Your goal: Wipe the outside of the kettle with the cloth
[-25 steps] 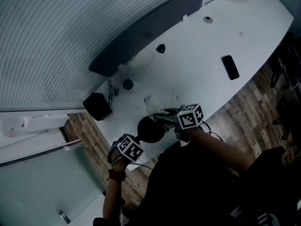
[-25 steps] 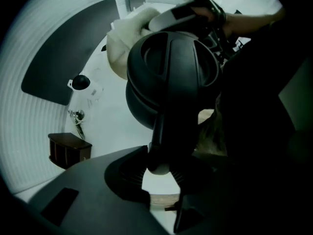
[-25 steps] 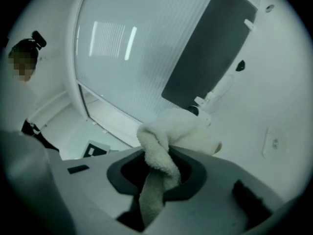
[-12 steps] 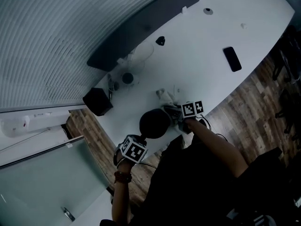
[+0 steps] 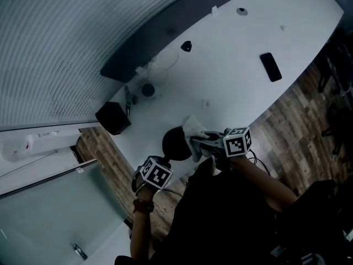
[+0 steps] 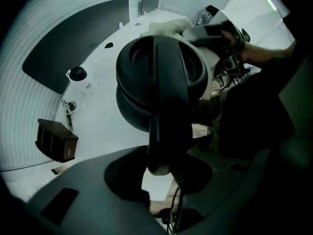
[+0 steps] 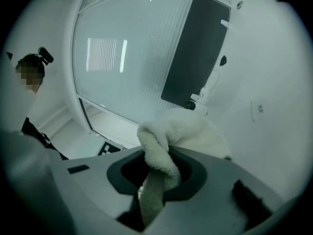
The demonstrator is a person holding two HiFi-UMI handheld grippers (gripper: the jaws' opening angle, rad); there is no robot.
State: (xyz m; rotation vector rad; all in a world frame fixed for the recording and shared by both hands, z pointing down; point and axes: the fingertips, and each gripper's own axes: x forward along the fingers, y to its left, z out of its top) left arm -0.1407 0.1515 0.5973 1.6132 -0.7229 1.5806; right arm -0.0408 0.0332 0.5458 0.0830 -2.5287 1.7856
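The black kettle [image 5: 176, 144] stands near the white table's front edge. From above, its lid and handle [image 6: 165, 106] fill the left gripper view. My left gripper [image 5: 165, 162] points down and is shut on the handle's end. A white fluffy cloth [image 5: 193, 129] lies against the kettle's right side, and its bunched end [image 7: 157, 156] is pinched in my shut right gripper [image 5: 203, 142]. In the left gripper view the cloth [image 6: 165, 27] shows behind the kettle's far rim, beside the right gripper [image 6: 211, 33]. The right gripper view does not show the kettle.
A black box [image 5: 112, 117] sits at the table's left end. A dark phone [image 5: 270, 67] lies far right. Small round items [image 5: 148, 89] and a cable rest near the long dark panel [image 5: 165, 32]. Wooden floor [image 5: 287, 126] lies past the table edge.
The right gripper swung the cloth out over the table, away from the kettle, then brought it back against the kettle's right side. The left gripper kept its hold on the handle.
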